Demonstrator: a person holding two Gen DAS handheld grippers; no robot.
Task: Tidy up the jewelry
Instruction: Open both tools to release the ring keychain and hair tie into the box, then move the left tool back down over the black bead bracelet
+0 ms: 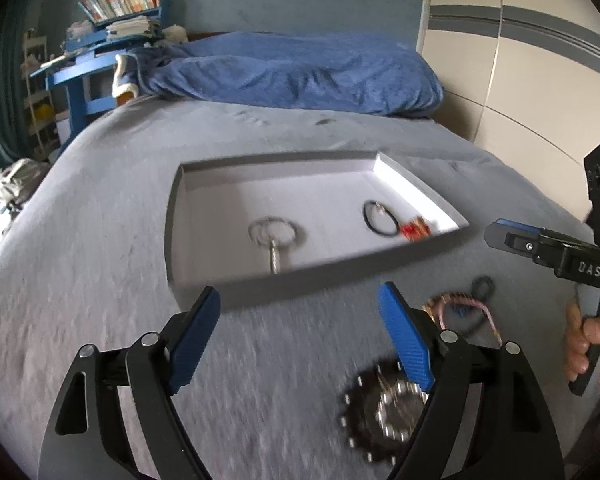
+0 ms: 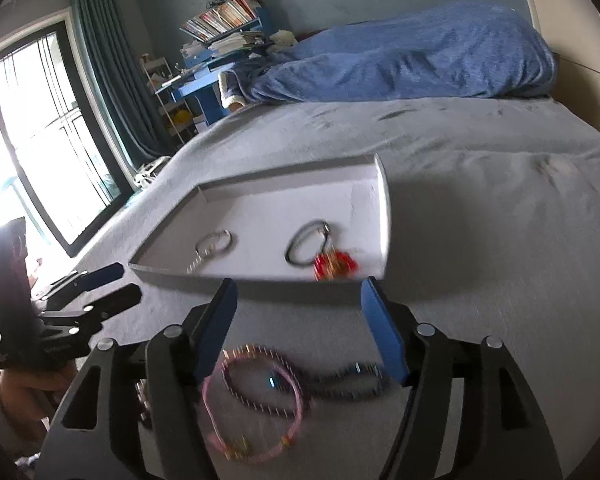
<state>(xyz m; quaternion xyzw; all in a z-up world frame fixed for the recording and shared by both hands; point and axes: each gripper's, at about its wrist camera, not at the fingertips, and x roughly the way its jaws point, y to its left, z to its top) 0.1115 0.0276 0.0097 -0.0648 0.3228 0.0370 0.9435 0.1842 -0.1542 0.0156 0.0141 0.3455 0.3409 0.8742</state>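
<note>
A shallow grey tray (image 1: pixel 236 300) (image 2: pixel 384 216) lies on the grey bed. It holds a silver ring bracelet (image 1: pixel 272 234) (image 2: pixel 214 242), a black ring (image 1: pixel 380 218) (image 2: pixel 306 242) and a red charm (image 1: pixel 414 232) (image 2: pixel 334 266). My left gripper (image 1: pixel 300 328) is open and empty, just short of the tray. A dark beaded bracelet (image 1: pixel 384 412) lies under its right finger. My right gripper (image 2: pixel 298 320) is open and empty above a pink bracelet (image 2: pixel 252 408) and a dark beaded bracelet (image 2: pixel 340 380). The pink bracelet (image 1: pixel 464 312) also shows in the left wrist view.
A blue blanket (image 1: pixel 292 72) (image 2: pixel 400 60) is heaped at the far end of the bed. A blue desk with books (image 1: pixel 112 40) (image 2: pixel 220 40) stands beyond. The right gripper (image 1: pixel 552 252) shows at the left view's right edge; the left gripper (image 2: pixel 80 292) shows at the right view's left.
</note>
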